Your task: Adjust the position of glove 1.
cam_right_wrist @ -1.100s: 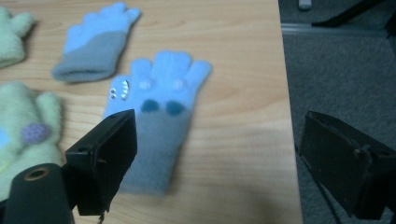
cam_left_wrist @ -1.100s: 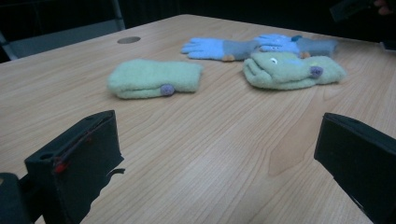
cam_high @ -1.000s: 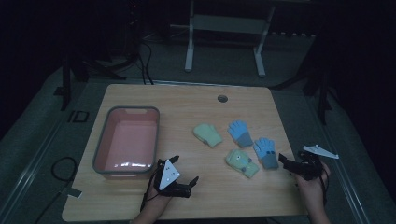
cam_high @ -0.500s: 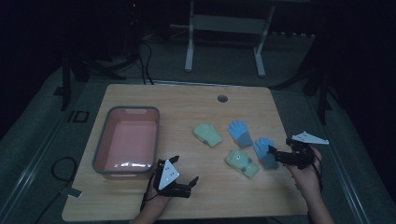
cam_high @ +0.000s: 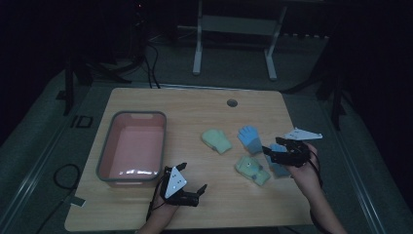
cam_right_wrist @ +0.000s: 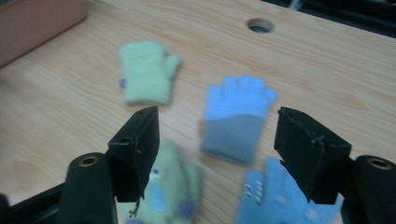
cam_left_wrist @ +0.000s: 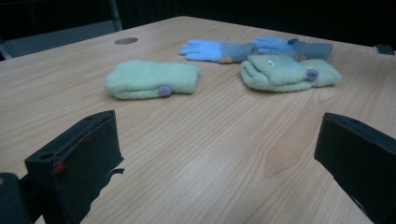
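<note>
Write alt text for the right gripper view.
The right gripper hangs with open, empty jaws over a wooden table, above a blue glove. A green mitten lies beyond; another green mitten and blue glove lie nearer.

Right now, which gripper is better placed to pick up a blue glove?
The right gripper: it hovers open over the blue gloves, jaws just closing with nothing between them. The left gripper sits by the pink bin, farther away.

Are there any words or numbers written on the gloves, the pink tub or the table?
None can be read: the gloves, the pink tub and the table bear no words or numbers.
A dark mark on the floor left of the table is too blurred to read.
</note>
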Available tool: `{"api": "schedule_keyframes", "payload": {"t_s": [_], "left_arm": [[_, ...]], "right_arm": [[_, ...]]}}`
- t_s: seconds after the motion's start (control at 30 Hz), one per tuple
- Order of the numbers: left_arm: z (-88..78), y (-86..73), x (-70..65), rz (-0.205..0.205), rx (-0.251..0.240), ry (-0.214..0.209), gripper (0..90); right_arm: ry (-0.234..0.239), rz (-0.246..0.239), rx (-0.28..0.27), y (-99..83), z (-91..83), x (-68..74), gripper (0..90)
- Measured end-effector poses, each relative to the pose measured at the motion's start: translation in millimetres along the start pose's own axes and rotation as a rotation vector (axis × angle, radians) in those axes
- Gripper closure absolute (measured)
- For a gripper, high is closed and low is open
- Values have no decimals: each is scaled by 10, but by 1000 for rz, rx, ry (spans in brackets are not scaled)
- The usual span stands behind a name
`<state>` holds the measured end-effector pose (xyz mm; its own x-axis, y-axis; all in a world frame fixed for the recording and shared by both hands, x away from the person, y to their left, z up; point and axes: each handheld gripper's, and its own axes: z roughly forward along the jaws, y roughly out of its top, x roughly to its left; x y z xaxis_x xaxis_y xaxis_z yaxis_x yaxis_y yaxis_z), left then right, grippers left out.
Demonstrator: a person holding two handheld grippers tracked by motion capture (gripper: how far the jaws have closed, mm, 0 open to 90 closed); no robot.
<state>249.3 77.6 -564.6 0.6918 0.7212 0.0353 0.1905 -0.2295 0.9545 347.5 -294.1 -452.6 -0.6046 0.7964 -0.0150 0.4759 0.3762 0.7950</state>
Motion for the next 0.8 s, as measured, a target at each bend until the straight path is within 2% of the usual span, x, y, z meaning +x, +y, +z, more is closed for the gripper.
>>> {"api": "schedule_keyframes", "payload": {"t_s": [0.23,0.33,0.47,0.7,0.8], "left_arm": [[0,1,-11,7,1,-4,8],[1,1,-8,4,1,-5,8],[1,1,-3,0,1,-6,8],[2,2,-17,14,2,-2,8],[2,2,-23,14,1,-8,8]], "right_arm": [[53,-63,14,187,139,177,407],[69,-83,13,236,191,224,410],[99,-130,26,346,352,344,433],[130,-175,54,437,586,481,499],[148,-191,86,497,774,548,538]]}}
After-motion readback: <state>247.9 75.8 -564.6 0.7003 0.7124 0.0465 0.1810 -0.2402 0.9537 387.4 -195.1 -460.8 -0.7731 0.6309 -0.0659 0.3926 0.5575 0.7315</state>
